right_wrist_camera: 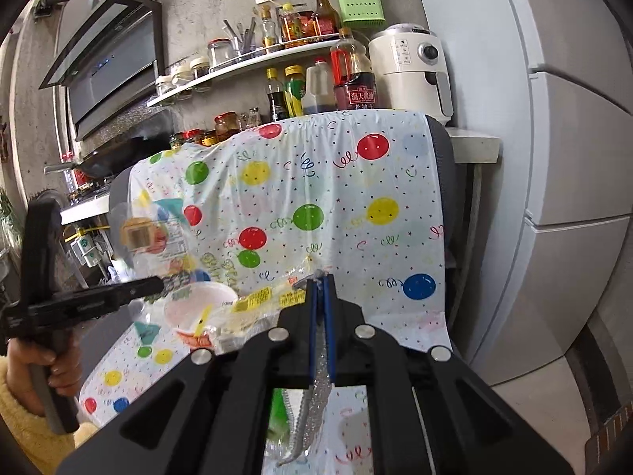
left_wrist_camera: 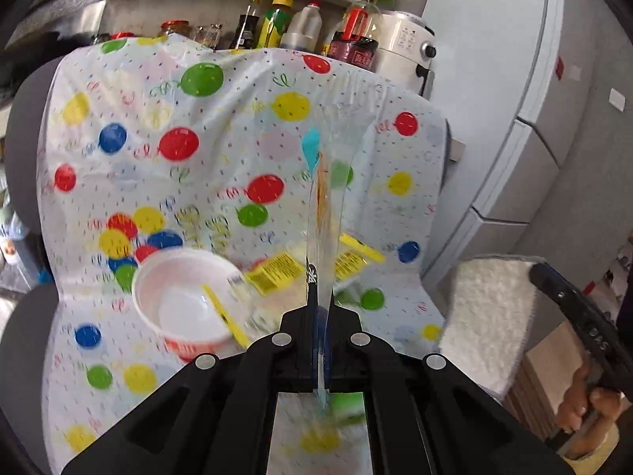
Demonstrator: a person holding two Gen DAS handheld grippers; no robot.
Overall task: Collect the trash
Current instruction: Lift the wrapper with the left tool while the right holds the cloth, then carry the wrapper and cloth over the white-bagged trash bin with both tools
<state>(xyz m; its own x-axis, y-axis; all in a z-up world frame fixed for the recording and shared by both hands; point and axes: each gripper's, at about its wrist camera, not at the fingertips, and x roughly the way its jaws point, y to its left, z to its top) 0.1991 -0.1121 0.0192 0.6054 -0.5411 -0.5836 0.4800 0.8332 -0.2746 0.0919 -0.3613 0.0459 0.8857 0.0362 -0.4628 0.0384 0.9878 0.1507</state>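
Holding one clear wrapper (left_wrist_camera: pixel 330 198) each: two tools; one bowl (left_wrist_camera: pixel 190 297).

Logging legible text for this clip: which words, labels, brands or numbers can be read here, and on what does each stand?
"海天": dark red label on the big plastic sauce bottle; its smaller characters are unclear.
Yellow labels on the clear packet: blurred, unreadable.
Control panel of the white air fryer: too small.
Printed label on the clear wrapper: blurred.
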